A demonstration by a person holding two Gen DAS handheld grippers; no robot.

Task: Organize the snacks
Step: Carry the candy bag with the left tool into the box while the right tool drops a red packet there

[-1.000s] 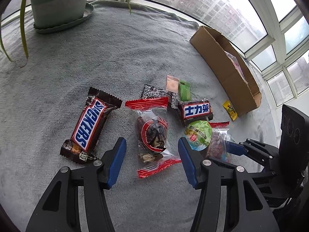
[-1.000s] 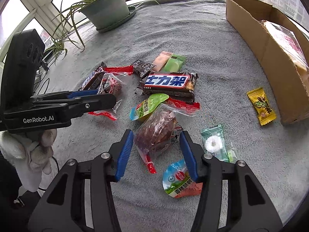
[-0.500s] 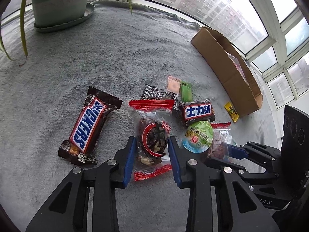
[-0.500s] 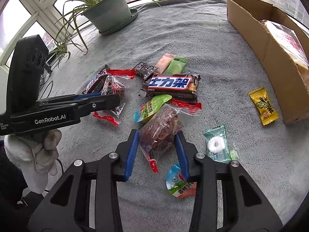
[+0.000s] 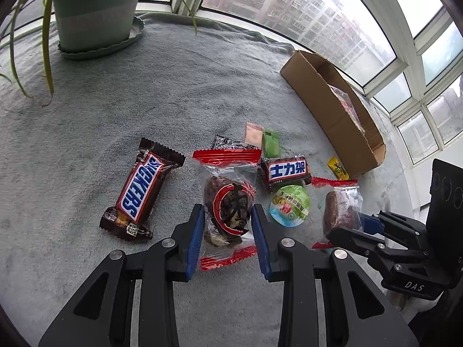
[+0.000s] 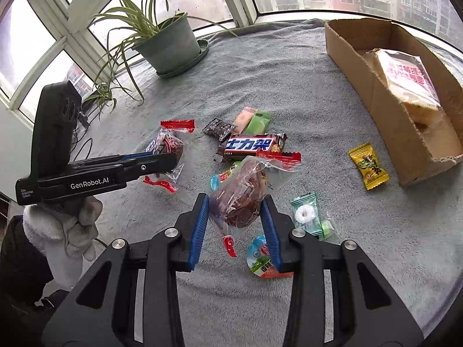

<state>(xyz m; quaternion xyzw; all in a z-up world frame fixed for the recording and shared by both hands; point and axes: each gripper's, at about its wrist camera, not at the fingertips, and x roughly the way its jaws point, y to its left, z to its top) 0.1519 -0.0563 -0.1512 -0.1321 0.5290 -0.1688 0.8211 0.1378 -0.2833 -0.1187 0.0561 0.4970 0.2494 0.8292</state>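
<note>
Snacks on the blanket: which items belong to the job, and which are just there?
Job: left tool on date pack; right tool on second date pack; Snickers; jelly cup; mint; yellow candy; box.
Bystanders: plant pot; blanket.

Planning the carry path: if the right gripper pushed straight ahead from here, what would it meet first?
The right gripper is shut on a meat pouch; ahead, probably the Chinese-labelled bar, though depth is unclear.
</note>
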